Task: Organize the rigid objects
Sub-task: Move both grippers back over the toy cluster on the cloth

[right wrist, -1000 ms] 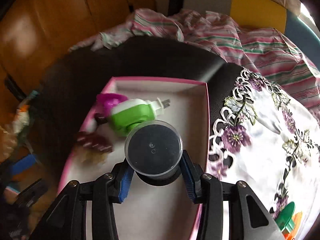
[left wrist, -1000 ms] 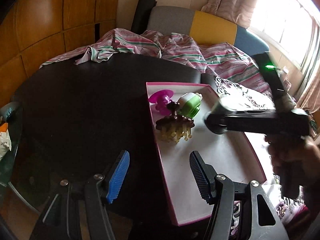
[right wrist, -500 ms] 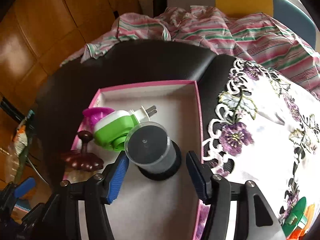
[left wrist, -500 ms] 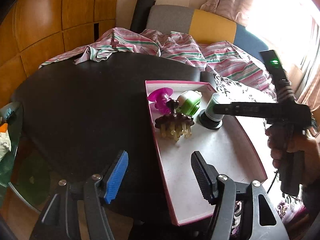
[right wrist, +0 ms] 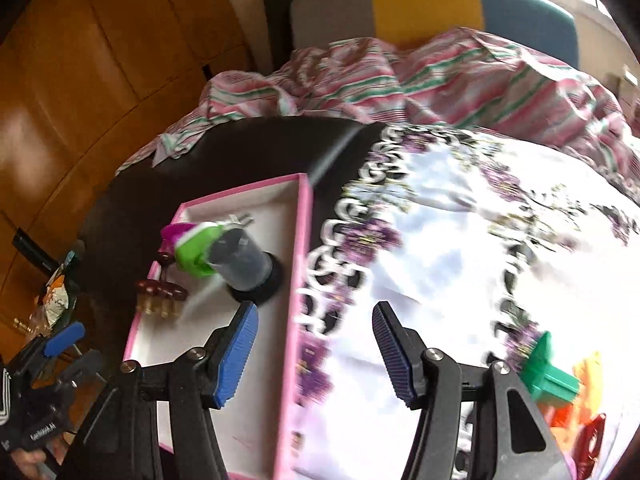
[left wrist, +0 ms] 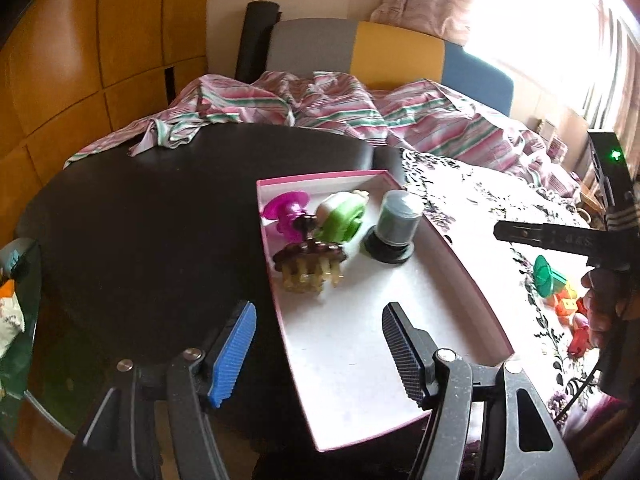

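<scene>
Right wrist: both hand-held grippers wide, empty — right, left; jar in tray.

tray: I see a pink rim, white floor
jar: grey, black base
plug: green and white
cloth: white, purple floral print
blanket: I see pink-green stripes

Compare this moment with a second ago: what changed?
The right claw let go of the grey jar, leaving it upside down in the pink tray, then pulled back right over the floral cloth. The left claw stays open; the other tray items are unmoved.
</scene>
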Demonstrator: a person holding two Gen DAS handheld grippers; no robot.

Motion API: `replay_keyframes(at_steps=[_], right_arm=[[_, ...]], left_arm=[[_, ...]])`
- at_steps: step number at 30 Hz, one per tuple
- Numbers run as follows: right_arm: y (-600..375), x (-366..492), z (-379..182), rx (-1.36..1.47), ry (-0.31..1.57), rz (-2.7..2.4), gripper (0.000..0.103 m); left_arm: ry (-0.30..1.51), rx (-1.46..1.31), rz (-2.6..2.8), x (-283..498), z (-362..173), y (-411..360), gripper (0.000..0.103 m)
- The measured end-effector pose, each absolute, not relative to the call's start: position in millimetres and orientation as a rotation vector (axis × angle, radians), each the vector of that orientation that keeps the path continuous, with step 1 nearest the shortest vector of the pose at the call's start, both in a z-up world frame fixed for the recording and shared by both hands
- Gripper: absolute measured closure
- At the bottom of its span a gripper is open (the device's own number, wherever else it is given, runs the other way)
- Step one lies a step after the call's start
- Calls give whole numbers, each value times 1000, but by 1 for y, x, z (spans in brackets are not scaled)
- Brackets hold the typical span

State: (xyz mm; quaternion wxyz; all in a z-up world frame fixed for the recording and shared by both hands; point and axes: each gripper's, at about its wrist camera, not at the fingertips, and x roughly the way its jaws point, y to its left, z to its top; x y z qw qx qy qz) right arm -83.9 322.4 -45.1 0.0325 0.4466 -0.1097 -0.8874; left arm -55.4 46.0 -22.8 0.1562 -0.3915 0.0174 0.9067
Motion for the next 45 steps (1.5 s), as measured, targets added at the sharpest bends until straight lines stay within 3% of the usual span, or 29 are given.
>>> replay_keyframes(at_steps=[7, 12, 15, 19, 24, 45], right_arm=[[383, -56, -38, 1413, -384, -2859, 43], [449, -30, -36, 1422, -545, -3027, 43], [489, -12, -41, 1406, -713, -3141, 43], [533, 9, -51, 1390, -1106, -3165, 43], [551, 22, -54, 1342, -1316, -3136, 43], [573, 45, -56, 1248, -1586, -3106, 43]], left_arm=[[102, -1087, 2553, -51, -17, 69, 36], [128, -1064, 2523, -49, -12, 88, 36], [150, -1050, 2502, -49, -9, 102, 36], [180, -1042, 2467, -48, -9, 122, 36], [218, -1030, 2422, -47, -9, 147, 35], [323, -1002, 2253, -50, -11, 243, 32]])
